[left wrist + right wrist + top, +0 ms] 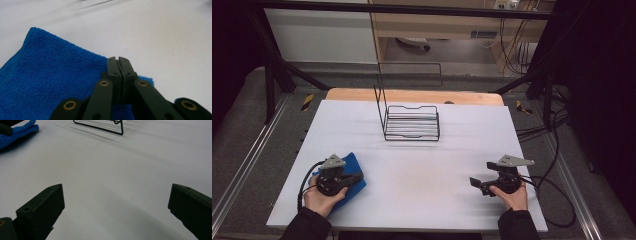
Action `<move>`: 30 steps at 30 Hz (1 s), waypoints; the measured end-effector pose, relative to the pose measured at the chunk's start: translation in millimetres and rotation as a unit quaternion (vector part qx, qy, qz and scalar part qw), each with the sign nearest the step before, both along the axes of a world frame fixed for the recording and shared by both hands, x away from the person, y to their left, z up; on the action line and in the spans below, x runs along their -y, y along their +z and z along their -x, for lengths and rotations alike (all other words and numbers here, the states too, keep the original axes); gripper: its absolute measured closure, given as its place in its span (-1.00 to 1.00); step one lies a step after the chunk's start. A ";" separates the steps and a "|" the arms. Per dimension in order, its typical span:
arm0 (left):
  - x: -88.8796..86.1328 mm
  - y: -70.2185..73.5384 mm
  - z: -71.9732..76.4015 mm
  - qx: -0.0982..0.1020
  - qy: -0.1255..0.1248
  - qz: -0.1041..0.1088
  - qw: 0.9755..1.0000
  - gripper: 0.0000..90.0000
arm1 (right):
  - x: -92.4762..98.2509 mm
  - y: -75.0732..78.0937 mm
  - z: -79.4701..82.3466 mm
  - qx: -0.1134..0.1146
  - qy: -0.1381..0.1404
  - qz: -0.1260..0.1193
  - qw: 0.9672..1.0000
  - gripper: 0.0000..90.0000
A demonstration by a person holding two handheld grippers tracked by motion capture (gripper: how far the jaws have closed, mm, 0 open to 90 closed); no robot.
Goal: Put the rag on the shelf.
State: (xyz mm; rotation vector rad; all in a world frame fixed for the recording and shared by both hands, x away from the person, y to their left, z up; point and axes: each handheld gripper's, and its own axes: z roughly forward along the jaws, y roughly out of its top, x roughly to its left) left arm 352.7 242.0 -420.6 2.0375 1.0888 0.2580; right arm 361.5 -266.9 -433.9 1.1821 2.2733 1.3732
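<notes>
L gripper [357,178] sits over the blue cloth [354,167] at the table's [422,165] near-left corner, jaws closed together w/ nothing visibly pinched. R gripper [475,182] rests near-right, well apart from cloth, jaws wide open, empty.

The near part of the blue microfibre cloth [353,172] lies hidden under the left gripper [357,178] and the hand holding it in the high view. In the left gripper view the cloth [42,82] is cut off by the left and bottom edges, and whether the closed jaws pinch its fabric cannot be told. In the right gripper view the black wire rack [105,126] is cut off by the top edge, and the cloth [17,131] by the left edge.
</notes>
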 end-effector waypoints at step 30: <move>61.7 -8.5 -17.9 0.036 -0.050 -0.011 0.998 0.48 | -10.8 -3.0 -1.4 0.000 -0.015 0.003 1.000 -0.94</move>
